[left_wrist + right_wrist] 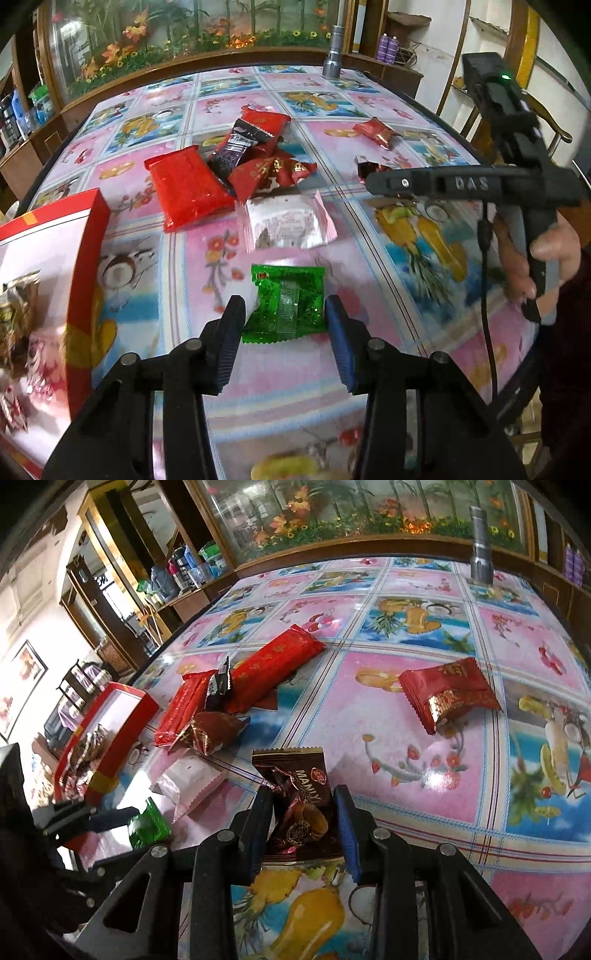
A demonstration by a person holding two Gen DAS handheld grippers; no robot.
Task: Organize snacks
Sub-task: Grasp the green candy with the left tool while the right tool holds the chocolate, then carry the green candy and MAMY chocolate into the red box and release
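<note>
From my left wrist view, the left gripper (284,314) has its fingers clenched on the green candy packet (286,301) at lower centre, lying on the counter (406,236). I judge this the pick-up step; next I should lift it and carry it to the red box (79,258) at the left edge, which already holds a few wrapped sweets. Loose ahead I count two red bars, one dark purple packet, one white packet and several small red packets in the pile.

From my right wrist view, the right gripper (304,827) has its fingers grasping one brown chocolate wrapper (299,812) at lower centre. One red-and-gold packet (448,692) lies apart at the right; the box sits at far left, beyond the pile.
</note>
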